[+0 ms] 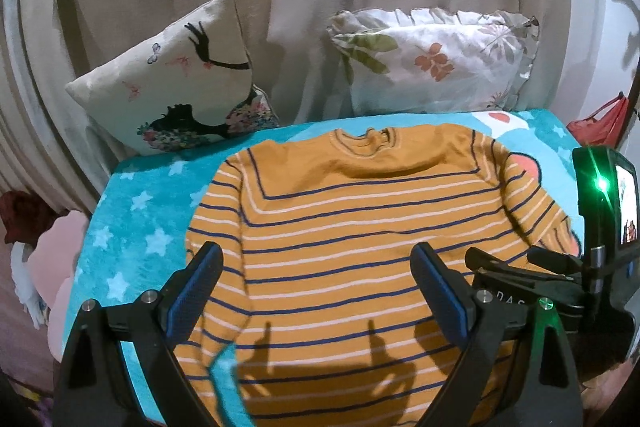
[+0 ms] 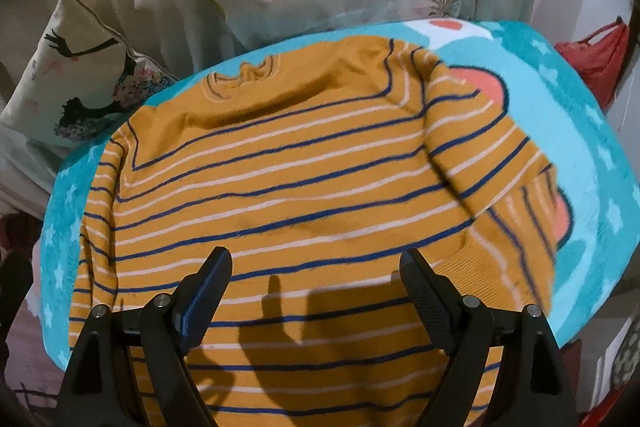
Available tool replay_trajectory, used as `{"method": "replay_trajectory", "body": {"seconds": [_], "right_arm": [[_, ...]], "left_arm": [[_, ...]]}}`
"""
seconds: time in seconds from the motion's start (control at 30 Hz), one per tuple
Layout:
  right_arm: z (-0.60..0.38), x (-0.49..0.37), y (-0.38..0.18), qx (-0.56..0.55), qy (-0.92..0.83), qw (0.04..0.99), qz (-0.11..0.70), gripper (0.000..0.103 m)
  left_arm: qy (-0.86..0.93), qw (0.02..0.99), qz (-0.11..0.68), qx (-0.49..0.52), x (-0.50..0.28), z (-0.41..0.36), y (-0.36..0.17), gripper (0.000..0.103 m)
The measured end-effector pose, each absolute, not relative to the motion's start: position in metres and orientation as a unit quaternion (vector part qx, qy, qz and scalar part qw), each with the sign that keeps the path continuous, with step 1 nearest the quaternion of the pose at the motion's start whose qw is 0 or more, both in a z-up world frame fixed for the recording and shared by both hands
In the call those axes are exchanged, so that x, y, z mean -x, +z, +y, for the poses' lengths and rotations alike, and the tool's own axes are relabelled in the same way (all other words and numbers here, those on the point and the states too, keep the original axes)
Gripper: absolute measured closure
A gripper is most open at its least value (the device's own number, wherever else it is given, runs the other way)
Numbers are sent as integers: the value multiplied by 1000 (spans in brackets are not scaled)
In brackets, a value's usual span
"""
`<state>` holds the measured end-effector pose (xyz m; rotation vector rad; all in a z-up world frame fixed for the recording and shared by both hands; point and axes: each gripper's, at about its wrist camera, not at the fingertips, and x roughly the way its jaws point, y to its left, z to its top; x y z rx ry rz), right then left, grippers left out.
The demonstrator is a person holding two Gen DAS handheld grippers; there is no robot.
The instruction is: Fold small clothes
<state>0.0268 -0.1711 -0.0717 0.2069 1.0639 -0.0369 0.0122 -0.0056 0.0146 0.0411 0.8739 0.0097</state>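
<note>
Cream curtains and two printed pillows back a turquoise star-patterned blanket, and spread flat across its middle is the mustard-yellow knit sweater with navy and white stripes — collar toward the far edge. Left gripper hovers with fingers spread wide, empty; right gripper the same, gaping over the hem. Soft, light, floppy cloth — I'd pinch a sleeve cuff or shoulder seam, since the knit will likely sag and bunch
</note>
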Motion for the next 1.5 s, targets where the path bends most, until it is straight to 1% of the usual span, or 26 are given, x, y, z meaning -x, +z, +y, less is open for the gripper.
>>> {"method": "replay_trajectory", "body": {"seconds": [0.23,0.37,0.53,0.73,0.93,1.5], "right_arm": [[-202,-24,-65,-78,-12,860,504,14],[-221,-18,-63,-63,-10,863,501,14],[-235,-12,-64,-29,-10,861,508,14],[-244,-10,-69,-17,-15,856,517,14],[-232,-15,-70,-18,-13,856,516,14],[-148,-33,-73,-41,-1,858,512,14]], "left_arm": [[7,900,436,25,-14,-34,12,9],[5,898,438,33,-11,-52,4,9],[2,900,435,20,-7,-70,-16,9],[3,899,437,10,-8,-76,-27,9],[6,901,433,-2,-13,-60,-26,9],[14,904,427,-28,-27,21,-13,9]]}}
